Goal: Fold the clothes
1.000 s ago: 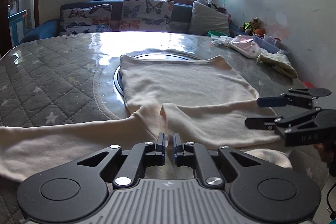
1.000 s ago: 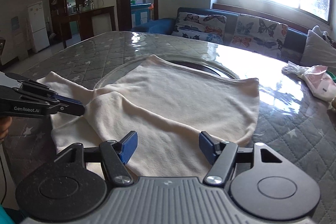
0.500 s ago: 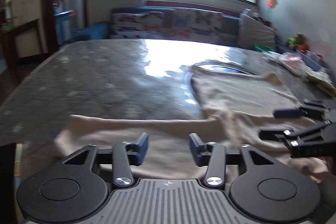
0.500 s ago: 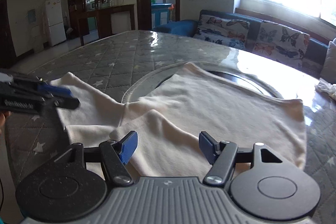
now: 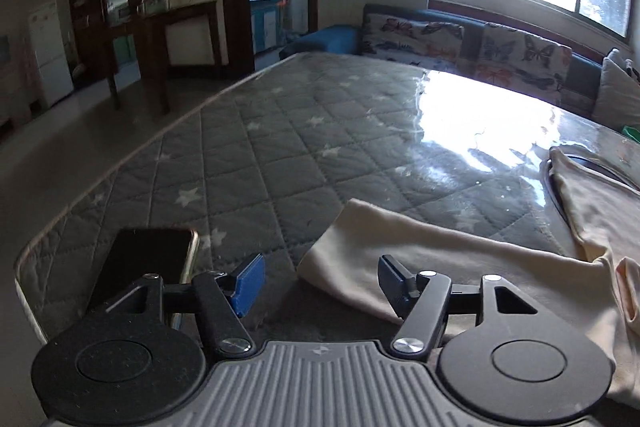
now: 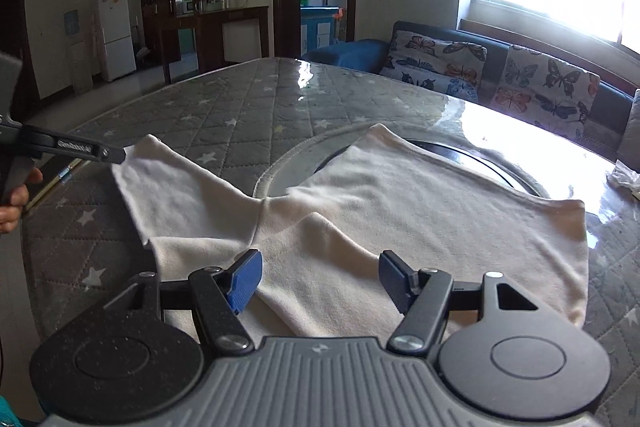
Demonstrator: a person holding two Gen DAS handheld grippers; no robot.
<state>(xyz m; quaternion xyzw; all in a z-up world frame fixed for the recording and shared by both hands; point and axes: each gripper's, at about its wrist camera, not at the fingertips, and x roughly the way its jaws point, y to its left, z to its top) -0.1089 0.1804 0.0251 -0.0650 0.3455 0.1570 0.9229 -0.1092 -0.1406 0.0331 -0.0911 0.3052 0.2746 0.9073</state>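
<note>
A cream long-sleeved shirt (image 6: 400, 203) lies flat on the quilted grey table (image 6: 224, 115), one sleeve folded across its body. The other sleeve (image 5: 440, 251) stretches out to the left, its cuff end (image 5: 344, 227) just ahead of my left gripper (image 5: 320, 273). That gripper's jaws are opening; the cuff corner lies below and between them, and the pads do not press on it. In the right wrist view the left gripper (image 6: 114, 155) reaches the cuff from the left. My right gripper (image 6: 319, 275) hovers open over the shirt's near edge, holding nothing.
A dark phone (image 5: 148, 259) lies by the table's near left corner, just left of the left gripper. A round glass turntable (image 6: 480, 155) sits under the shirt's far part. A person's hand (image 6: 12, 203) holds the left gripper. A sofa (image 6: 500, 75) stands behind the table.
The left gripper, nearly shut over the shirt's middle before, has opened and swung left to the outstretched sleeve's cuff. The right gripper shifted slightly and stayed open.
</note>
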